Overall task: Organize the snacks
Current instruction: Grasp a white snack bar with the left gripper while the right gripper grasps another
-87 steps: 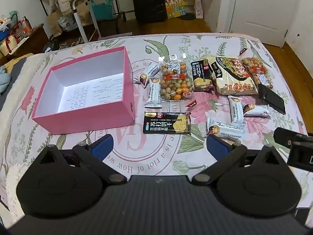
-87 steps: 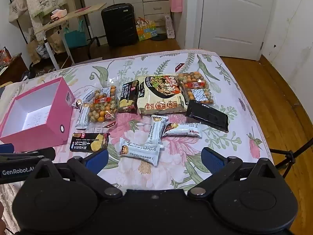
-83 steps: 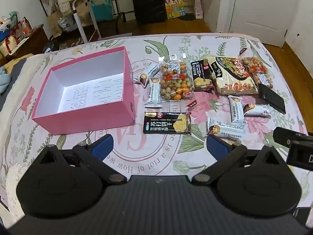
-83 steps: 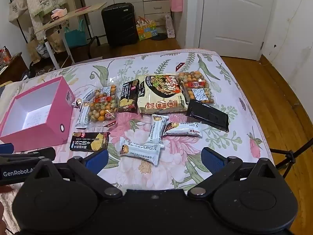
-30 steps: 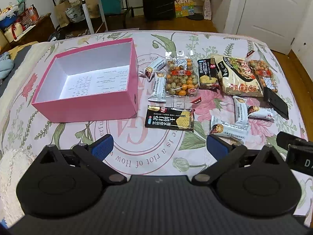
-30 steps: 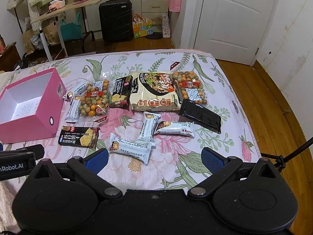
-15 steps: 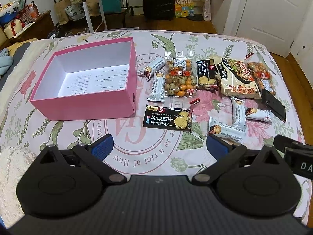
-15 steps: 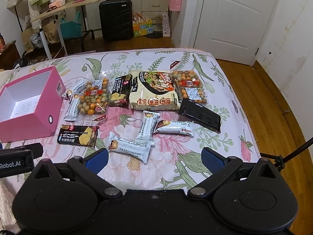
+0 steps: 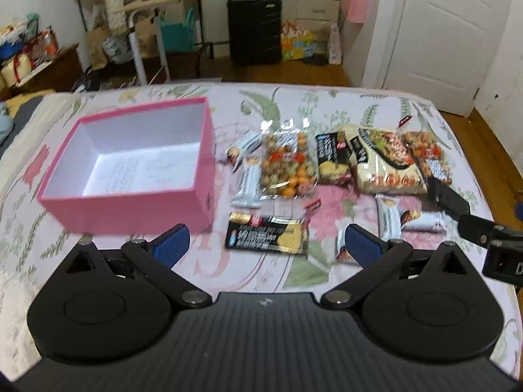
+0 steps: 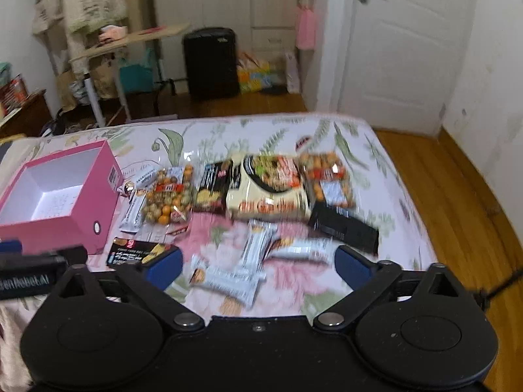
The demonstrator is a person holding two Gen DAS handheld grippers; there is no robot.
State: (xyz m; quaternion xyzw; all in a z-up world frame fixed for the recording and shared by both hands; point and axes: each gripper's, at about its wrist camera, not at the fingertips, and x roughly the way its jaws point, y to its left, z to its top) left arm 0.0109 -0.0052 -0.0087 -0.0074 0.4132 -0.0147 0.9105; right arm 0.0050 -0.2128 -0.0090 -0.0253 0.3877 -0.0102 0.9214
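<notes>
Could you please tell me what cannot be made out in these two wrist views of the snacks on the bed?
- Left wrist view: the white snack bar is partly hidden behind the left gripper's finger.
- Right wrist view: print on the white snack bars is lost to motion blur; the right gripper is closing over them without gripping.
- Right wrist view: the black cracker packet is partly covered by a finger.
- Both views: text inside the pink box is too small.

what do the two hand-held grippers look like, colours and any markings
Both match: the left hand-held gripper and the right hand-held gripper have matte black bodies with two round black discs, black linkage arms with silver pivot pins, and blue pads on the fingers. White lettering, too blurred to read surely, marks the left one's side in the right wrist view.
</notes>
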